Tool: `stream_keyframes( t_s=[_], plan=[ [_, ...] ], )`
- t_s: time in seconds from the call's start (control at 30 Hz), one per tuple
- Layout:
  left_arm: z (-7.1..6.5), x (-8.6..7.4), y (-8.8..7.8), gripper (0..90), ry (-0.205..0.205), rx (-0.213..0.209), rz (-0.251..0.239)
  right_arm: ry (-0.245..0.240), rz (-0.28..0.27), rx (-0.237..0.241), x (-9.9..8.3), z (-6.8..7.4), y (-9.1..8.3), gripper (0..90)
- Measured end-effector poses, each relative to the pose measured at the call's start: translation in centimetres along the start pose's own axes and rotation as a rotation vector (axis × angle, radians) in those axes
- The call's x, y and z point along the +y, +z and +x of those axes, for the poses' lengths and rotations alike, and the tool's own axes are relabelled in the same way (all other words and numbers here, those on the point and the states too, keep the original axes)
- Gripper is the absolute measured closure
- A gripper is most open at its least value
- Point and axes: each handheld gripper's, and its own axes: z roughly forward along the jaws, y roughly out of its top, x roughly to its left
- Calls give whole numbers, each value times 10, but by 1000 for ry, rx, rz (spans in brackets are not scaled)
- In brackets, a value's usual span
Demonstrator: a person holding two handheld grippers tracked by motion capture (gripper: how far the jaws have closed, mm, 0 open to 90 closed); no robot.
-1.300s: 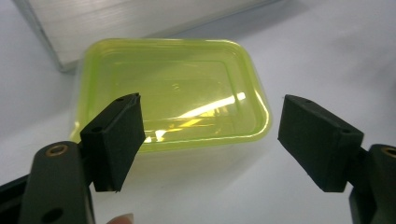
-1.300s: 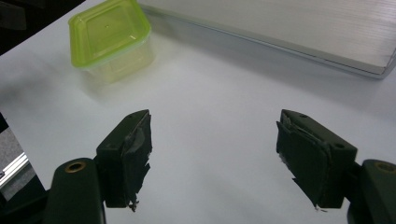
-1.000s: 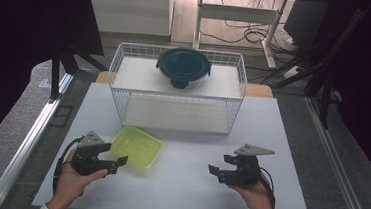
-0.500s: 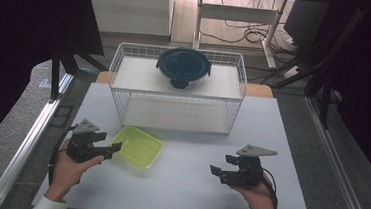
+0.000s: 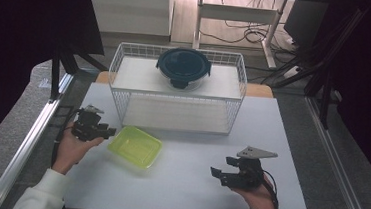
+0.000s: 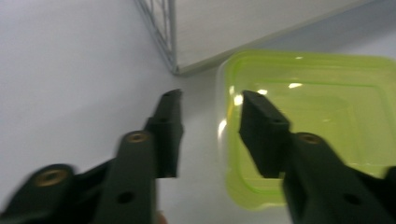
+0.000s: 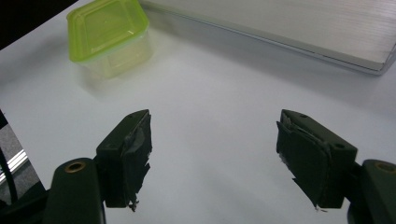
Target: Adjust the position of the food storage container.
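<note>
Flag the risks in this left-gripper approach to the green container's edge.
1. The left gripper has just been closing its jaws astride the rim of the green container, but only at its near edge: a shallow bite could slip.
2. The container looks light, so a push could slide it toward the wire rack.
3. The right gripper sits open and apart, offering no bracing.

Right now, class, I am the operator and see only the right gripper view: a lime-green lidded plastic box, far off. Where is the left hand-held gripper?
Observer: The left hand-held gripper is at the lime-green lidded plastic box. Its jaws have just been closing with the box's edge between them, and are not pressing yet.
Operator: Anything else to handle?
Observer: A round glass container with a dark-blue lid sits on the white wire rack.
</note>
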Motion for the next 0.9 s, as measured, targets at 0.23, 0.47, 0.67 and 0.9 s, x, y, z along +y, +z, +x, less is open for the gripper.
stream_keyframes(
  t_s=[0.23, 0.47, 0.67, 0.9],
  plan=[
    [9, 7, 25, 864, 52, 32, 113, 6, -1, -7, 0, -4, 1, 265],
    [7, 9, 37, 896, 70, 41, 160, 0, 5, -5, 0, -4, 3, 262],
    [-2, 9, 37, 898, 89, 32, 169, 12, -2, -11, -1, -6, 1, 262],
    [0, 4, 37, 900, 67, -4, 193, 35, -22, 25, 2, -4, -4, 262]
  ],
)
